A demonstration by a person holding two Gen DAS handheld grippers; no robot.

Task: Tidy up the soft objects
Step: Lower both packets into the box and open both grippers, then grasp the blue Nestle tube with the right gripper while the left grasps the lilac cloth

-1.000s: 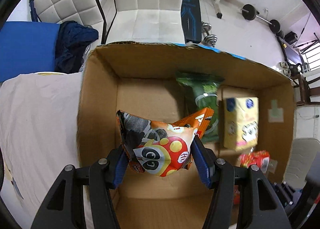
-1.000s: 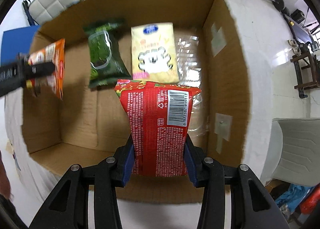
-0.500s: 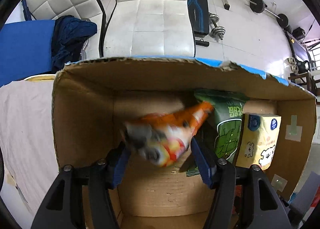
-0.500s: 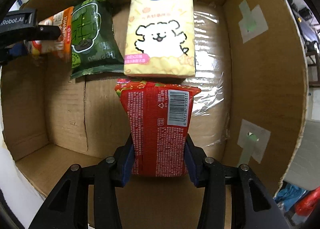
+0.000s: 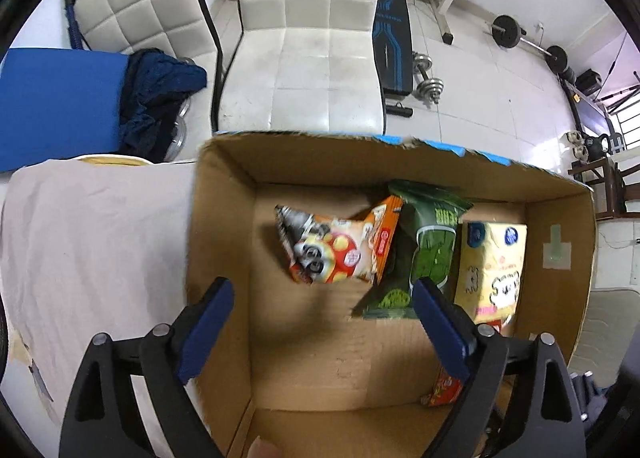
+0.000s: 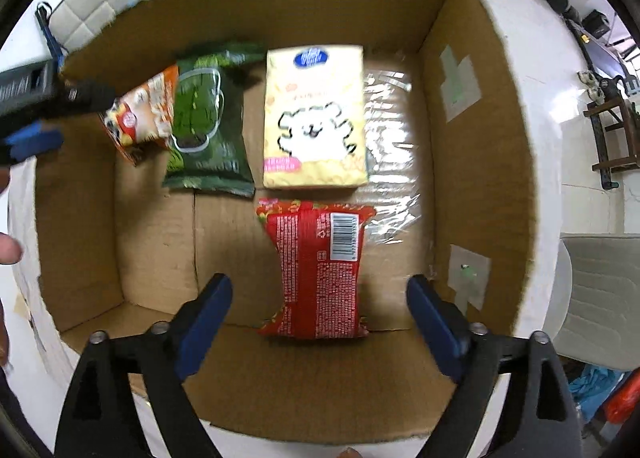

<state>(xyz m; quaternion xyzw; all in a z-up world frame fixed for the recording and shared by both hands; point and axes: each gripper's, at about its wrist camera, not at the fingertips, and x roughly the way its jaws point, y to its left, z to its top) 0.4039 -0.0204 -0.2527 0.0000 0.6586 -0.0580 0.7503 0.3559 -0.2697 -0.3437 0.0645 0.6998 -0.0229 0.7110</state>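
An open cardboard box [image 5: 224, 218] [image 6: 480, 138] holds soft packs. An orange snack bag [image 5: 336, 246] [image 6: 144, 114] lies against a green bag [image 5: 428, 254] [image 6: 208, 126]. A yellow tissue pack [image 5: 492, 266] [image 6: 316, 118] lies to the right of the green bag. A red bag [image 6: 320, 270] [image 5: 444, 394] lies on the box floor in front of the tissue pack. My left gripper [image 5: 320, 322] is open and empty above the box. My right gripper [image 6: 320, 318] is open, with the red bag lying loose between its fingers.
A cloth-covered surface [image 5: 92, 250] lies left of the box. White padded chairs [image 5: 308, 38] stand behind it, with a blue mat [image 5: 56, 98], dark cloth and gym weights [image 5: 516, 30] on the floor. Clear tape [image 6: 392, 162] shines on the box floor.
Both grippers opened. The orange bag dropped from the left gripper against the green bag. The red bag dropped from the right gripper onto the box floor. Both grippers pulled back.
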